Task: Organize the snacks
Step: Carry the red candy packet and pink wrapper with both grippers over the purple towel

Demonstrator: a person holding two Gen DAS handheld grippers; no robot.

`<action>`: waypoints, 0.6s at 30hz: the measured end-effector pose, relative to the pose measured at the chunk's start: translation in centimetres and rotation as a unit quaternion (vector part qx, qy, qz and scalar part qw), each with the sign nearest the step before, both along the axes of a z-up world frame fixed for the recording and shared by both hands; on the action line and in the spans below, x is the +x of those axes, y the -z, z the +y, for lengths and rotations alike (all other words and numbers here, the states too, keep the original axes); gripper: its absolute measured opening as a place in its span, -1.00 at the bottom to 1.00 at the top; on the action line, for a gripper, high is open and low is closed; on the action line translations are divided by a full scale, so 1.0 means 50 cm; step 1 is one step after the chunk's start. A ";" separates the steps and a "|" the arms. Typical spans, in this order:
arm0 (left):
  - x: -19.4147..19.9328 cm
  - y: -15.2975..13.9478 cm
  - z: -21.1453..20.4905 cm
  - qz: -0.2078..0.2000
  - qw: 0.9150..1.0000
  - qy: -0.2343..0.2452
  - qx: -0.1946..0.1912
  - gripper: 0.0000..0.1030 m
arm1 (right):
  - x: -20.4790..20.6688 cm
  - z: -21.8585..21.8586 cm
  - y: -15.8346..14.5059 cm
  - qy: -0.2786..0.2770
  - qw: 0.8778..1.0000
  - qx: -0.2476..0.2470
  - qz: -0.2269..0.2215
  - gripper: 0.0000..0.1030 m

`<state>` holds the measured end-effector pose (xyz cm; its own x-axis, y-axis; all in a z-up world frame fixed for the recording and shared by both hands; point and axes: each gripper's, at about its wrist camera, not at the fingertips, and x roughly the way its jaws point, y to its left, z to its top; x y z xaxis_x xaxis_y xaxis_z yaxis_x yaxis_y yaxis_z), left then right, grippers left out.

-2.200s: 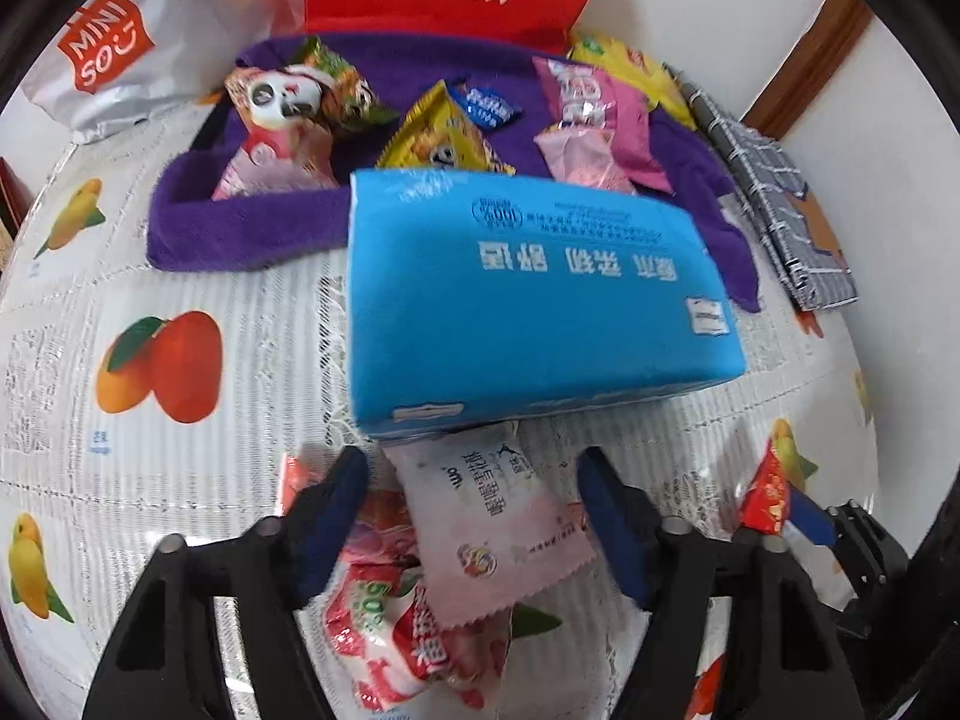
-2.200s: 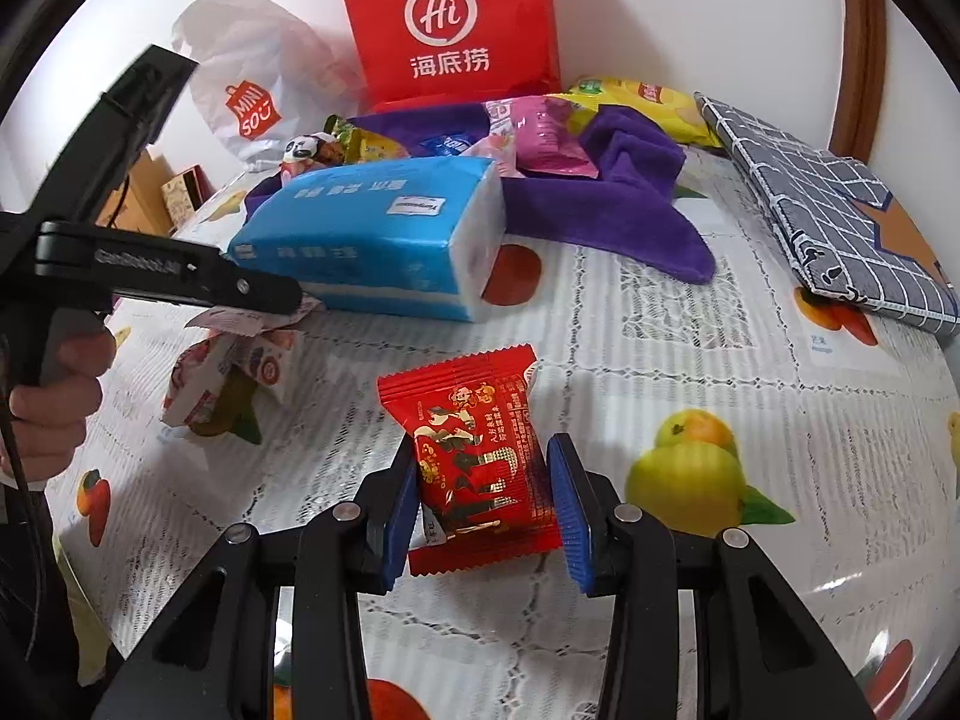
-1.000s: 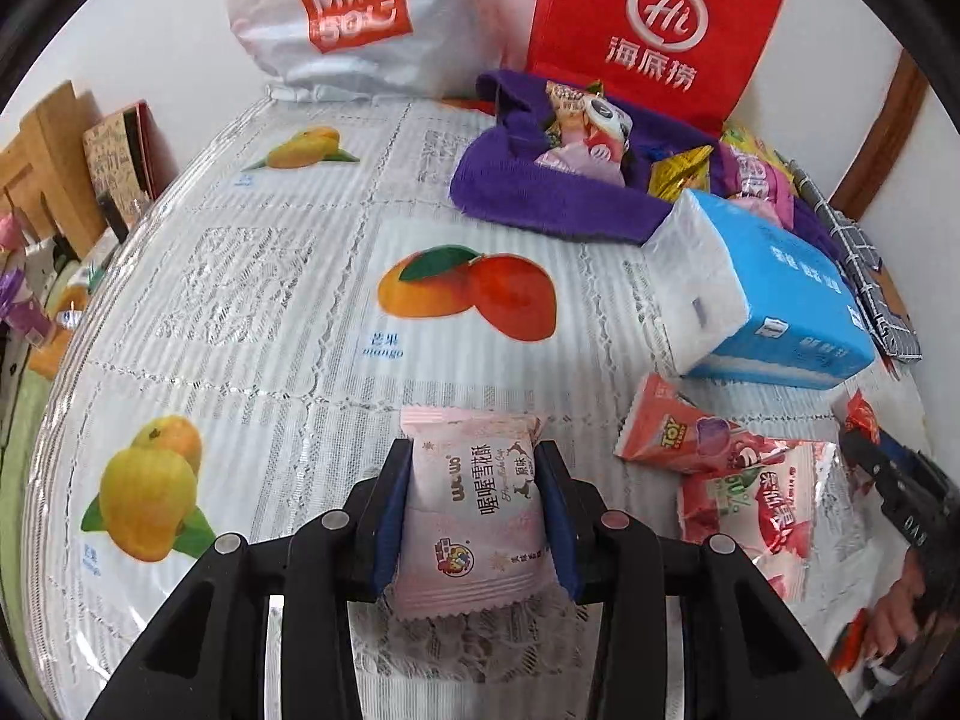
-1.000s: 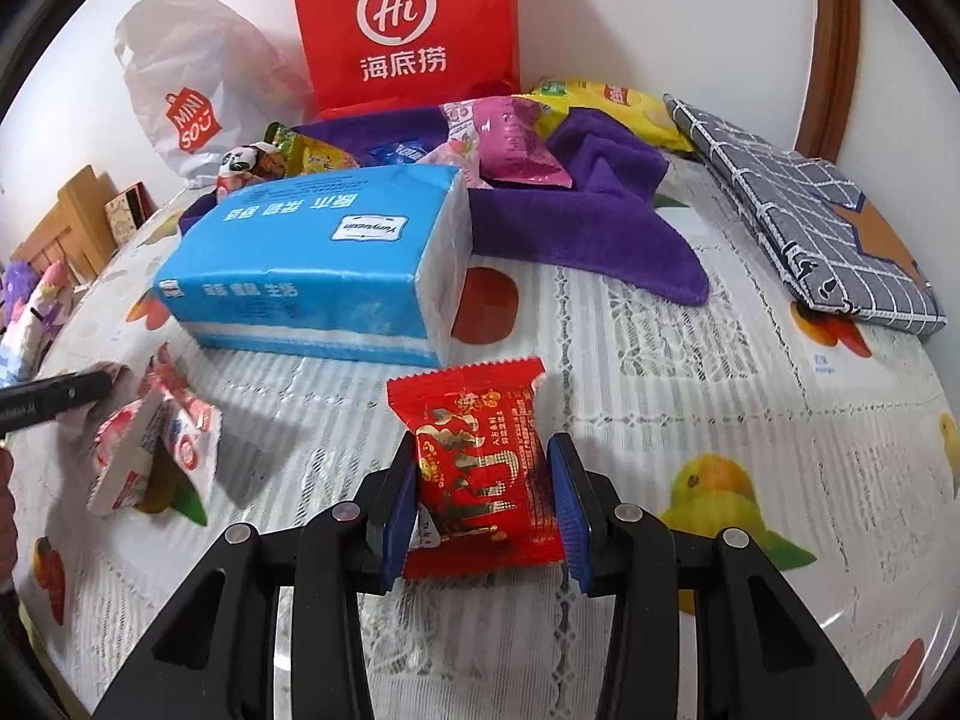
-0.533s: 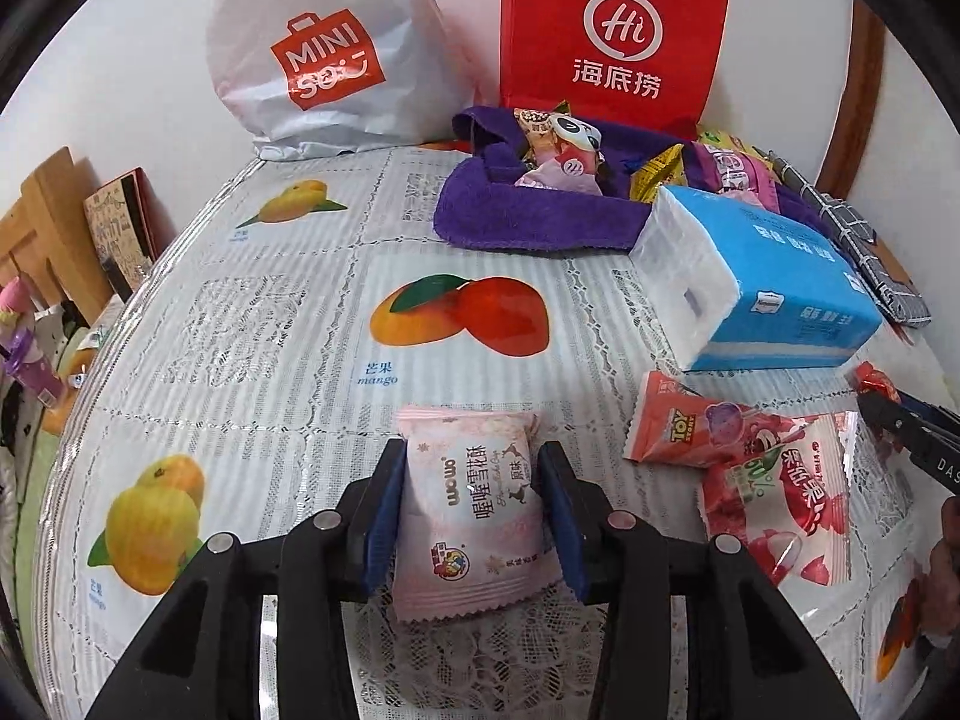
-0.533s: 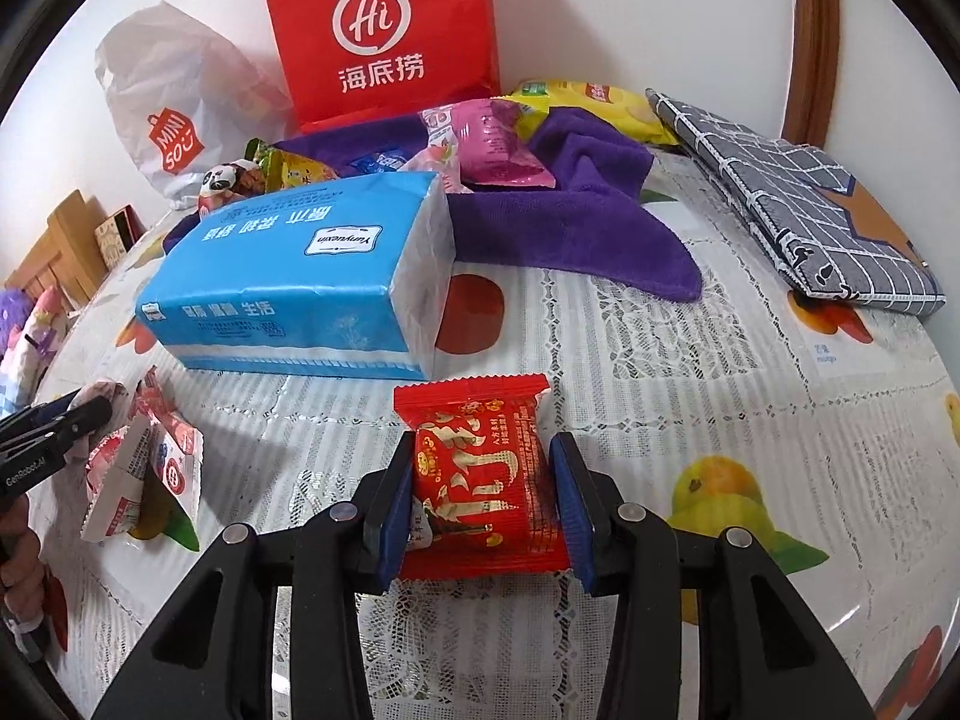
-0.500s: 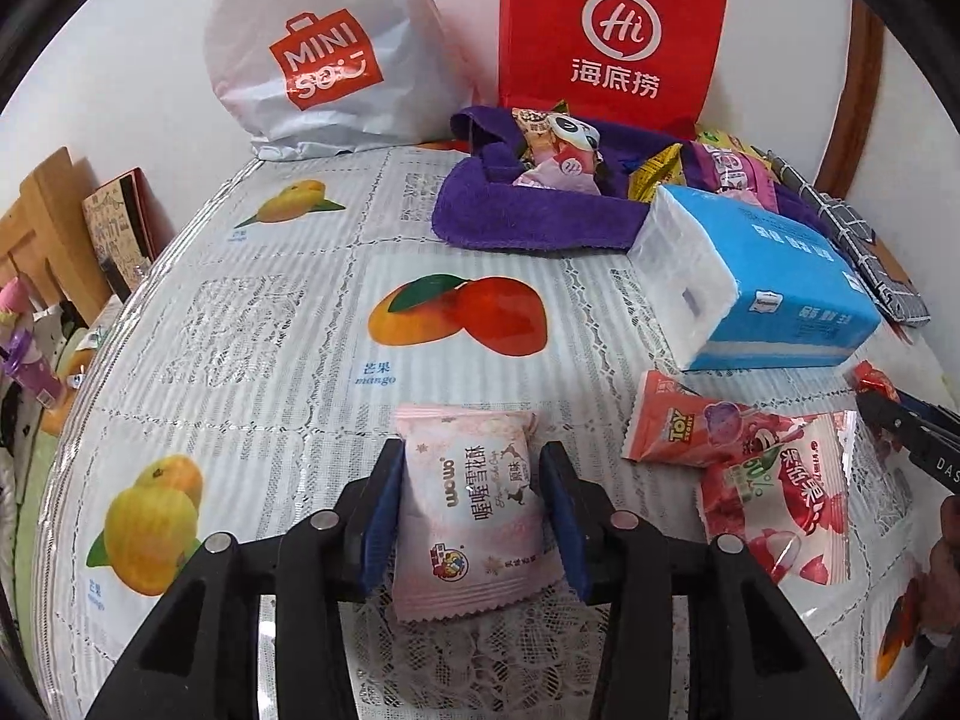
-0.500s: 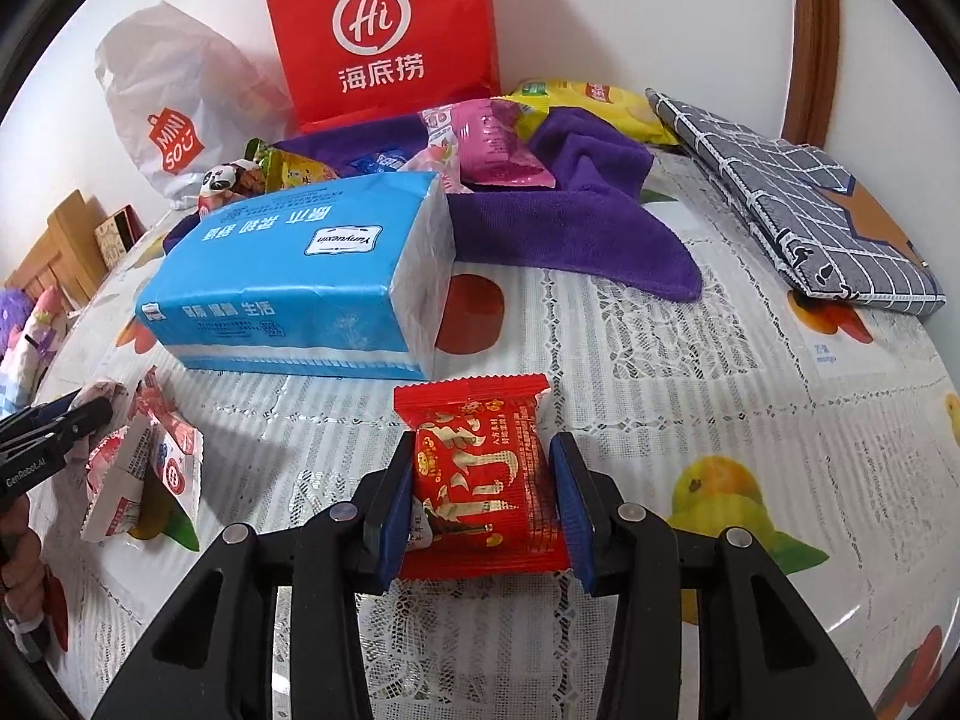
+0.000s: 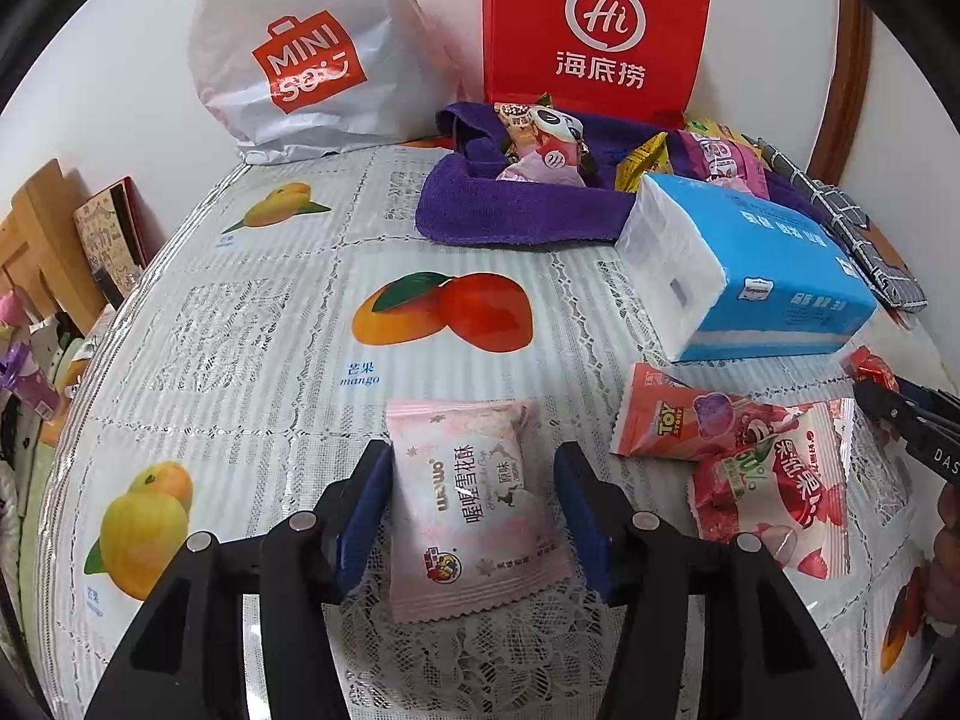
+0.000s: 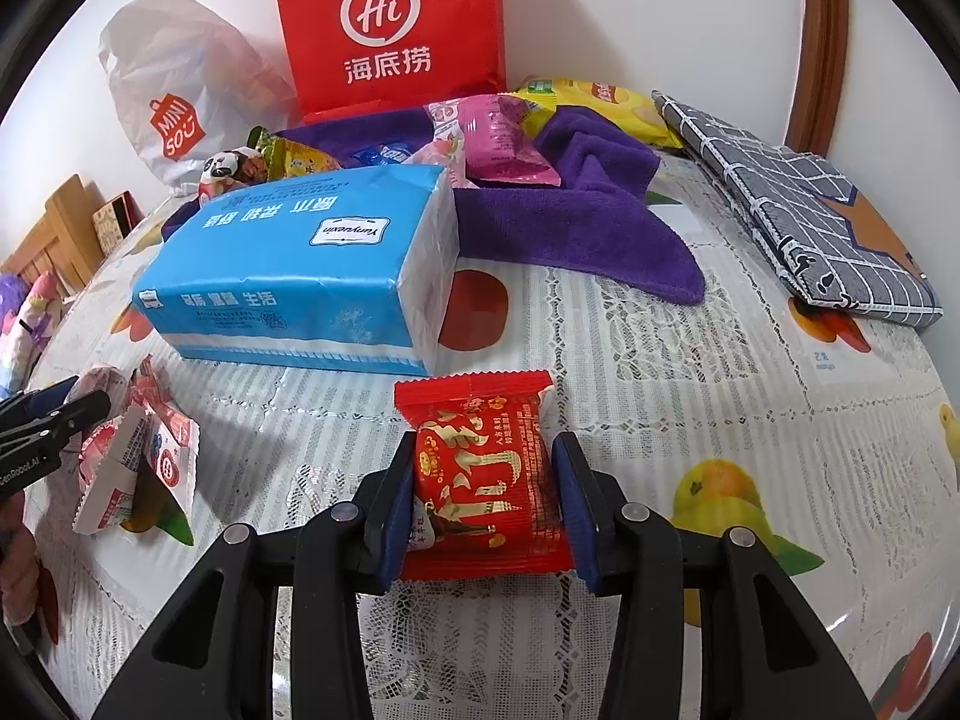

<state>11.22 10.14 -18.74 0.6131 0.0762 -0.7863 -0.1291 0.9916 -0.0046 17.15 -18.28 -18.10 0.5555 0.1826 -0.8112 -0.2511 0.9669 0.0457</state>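
My left gripper (image 9: 471,510) stood wide, its 2 blue pads apart from the pink snack packet (image 9: 474,507) that lay flat on the bench (image 9: 258,324) between them, with a gap showing on the right side. My right gripper (image 10: 483,504) held the red snack packet (image 10: 483,480), both pads pressed against its sides.

I took the blue tissue pack (image 9: 750,276) as my landmark. The pink snack packet lay in front of it and to its left, near the printed mango. The red snack packet sat just in front of the pack's white end. 2 more snack packets, a Toy Story one (image 9: 678,420) and a strawberry one (image 9: 774,492), lay overlapping just in front of the pack. Behind it a purple towel (image 9: 516,210) carried several more snacks (image 9: 543,144). Behind the towel stood a red bag (image 9: 594,30) and, to its left, a white shopping bag (image 9: 306,54). To the pack's right lay a grey checked cloth (image 10: 804,210).
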 end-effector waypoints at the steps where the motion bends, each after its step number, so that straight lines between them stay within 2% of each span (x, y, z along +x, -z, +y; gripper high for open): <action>1: -0.001 0.000 0.000 0.000 1.000 0.000 0.000 0.04 | 0.000 -0.001 0.000 0.000 1.000 0.002 0.000 -0.13; 3: 0.000 0.000 0.001 -0.001 1.000 0.000 -0.001 0.01 | 0.000 -0.001 0.000 0.000 1.000 0.004 -0.001 -0.13; 5: -0.002 -0.001 0.004 -0.004 1.000 -0.007 0.000 -0.20 | -0.001 -0.001 -0.001 0.002 1.000 0.002 -0.002 -0.16; 9: -0.003 -0.004 0.011 -0.006 1.000 -0.013 -0.005 -0.29 | 0.000 -0.014 -0.003 0.001 1.000 0.027 -0.001 -0.20; 11: -0.001 -0.007 0.008 0.002 1.000 -0.013 -0.002 -0.30 | -0.001 -0.019 -0.004 0.001 0.999 0.036 0.000 -0.22; 14: -0.002 -0.025 0.006 0.003 1.000 -0.007 -0.025 -0.30 | -0.007 -0.017 -0.012 0.001 0.999 0.035 -0.010 -0.22; 18: -0.003 -0.062 -0.001 -0.008 0.999 -0.004 -0.036 -0.30 | -0.017 -0.010 -0.033 -0.010 0.999 0.037 -0.018 -0.22</action>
<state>11.05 10.08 -15.65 0.6251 0.0243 -0.7802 -0.1358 0.9877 -0.0780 16.32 -18.77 -16.44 0.5794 0.2532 -0.7747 -0.2735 0.9558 0.1078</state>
